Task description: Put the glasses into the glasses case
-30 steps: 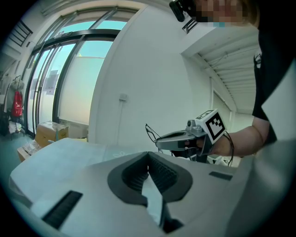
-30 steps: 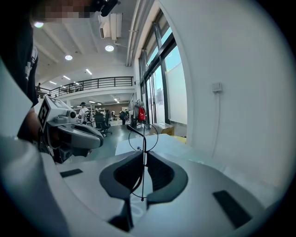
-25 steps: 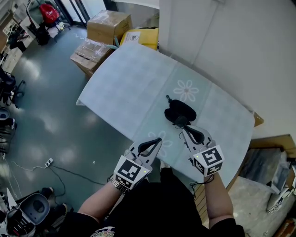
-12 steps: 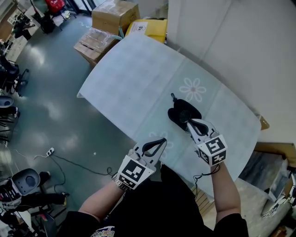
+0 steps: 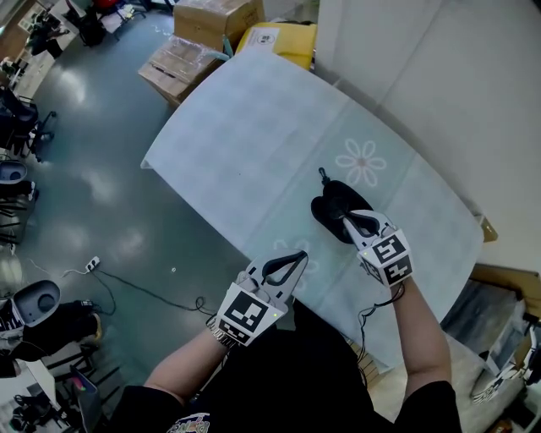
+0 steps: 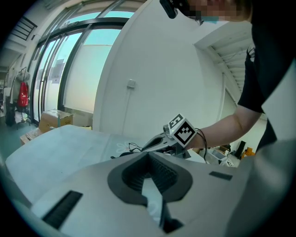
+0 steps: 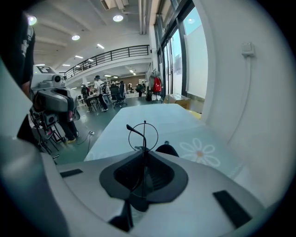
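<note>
Partway through: the right gripper [image 5: 350,220], clamped on thin wire glasses [image 7: 144,139], hovers just over the black case [image 5: 331,201] on the flower-patterned table [image 5: 254,127]. The glasses are not yet inside. The left gripper [image 5: 293,256] hangs by the table's near edge, jaws together on nothing. No writing is legible; the label on a yellow box [image 5: 283,38] is too small to read.

The table [image 5: 254,127] carries a pale cloth printed with a flower [image 5: 361,161]. Beyond its far end, cardboard boxes [image 5: 211,15] and a yellow box [image 5: 283,38] stand on the grey floor [image 5: 84,194]. A power strip [image 5: 91,264] with its cable lies on the floor. A white wall [image 5: 439,84] runs along the table's right side
</note>
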